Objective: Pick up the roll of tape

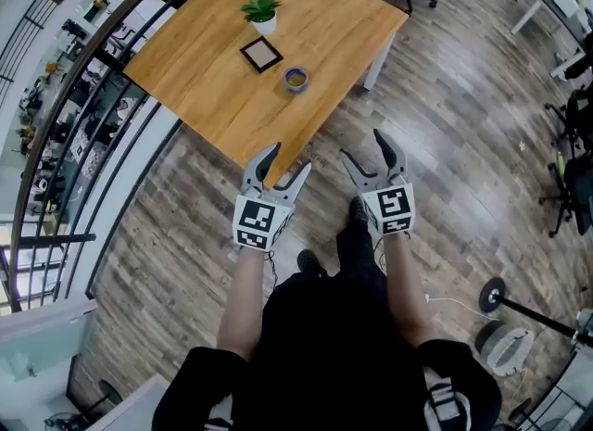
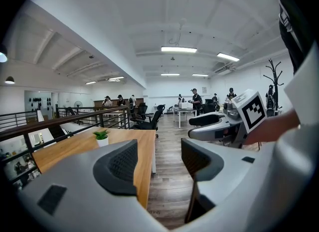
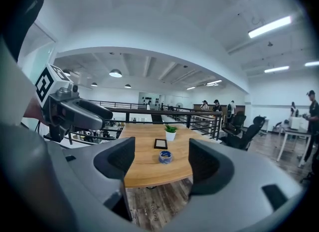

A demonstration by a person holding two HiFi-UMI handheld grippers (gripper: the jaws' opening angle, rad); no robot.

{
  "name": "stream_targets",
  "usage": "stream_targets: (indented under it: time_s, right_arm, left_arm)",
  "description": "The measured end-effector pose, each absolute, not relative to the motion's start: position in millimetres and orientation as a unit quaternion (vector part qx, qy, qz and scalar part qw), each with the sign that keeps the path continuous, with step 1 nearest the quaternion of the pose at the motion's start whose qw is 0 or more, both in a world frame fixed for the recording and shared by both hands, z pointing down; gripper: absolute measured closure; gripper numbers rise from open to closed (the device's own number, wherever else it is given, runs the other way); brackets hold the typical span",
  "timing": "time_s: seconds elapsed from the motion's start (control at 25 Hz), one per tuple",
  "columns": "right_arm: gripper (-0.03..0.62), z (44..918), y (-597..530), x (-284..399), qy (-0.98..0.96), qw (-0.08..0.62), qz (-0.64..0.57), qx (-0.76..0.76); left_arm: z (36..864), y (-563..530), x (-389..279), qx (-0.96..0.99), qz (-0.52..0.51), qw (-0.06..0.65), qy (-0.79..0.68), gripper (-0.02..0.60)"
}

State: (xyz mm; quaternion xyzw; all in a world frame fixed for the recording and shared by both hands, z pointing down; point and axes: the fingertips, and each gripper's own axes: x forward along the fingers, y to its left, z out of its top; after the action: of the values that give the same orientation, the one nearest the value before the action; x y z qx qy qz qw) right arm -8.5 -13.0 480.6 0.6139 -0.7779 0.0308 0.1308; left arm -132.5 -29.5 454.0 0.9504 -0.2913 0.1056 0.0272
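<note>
Roll of tape point(image 1: 296, 79): on bench point(image 1: 204, 95), at 12 o'clock from left hand-held gripper point(image 1: 288, 160), well apart. Left hand-held gripper and right hand-held gripper point(image 1: 362, 146): jaws apart, empty.

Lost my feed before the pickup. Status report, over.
Left claw open, empty, near the wooden table corner. Right claw open, empty, tape roll framed between its jaws, ahead. Roll flat on the table, untouched; path clear.

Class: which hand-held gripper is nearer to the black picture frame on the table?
Left. The left hand-held gripper is at the table's near corner, the picture frame ahead of it; the right hand-held gripper is over the floor, farther right.
</note>
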Motion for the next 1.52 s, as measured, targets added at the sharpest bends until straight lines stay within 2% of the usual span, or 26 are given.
stream_targets:
  time_s: [1.52]
  right_arm:
    - [0.253,465,-178,72,-0.875,0.134,0.002,0.465]
  left_arm:
    - [453,-143,-41,0.891,0.116,0.056,-0.435,0.308]
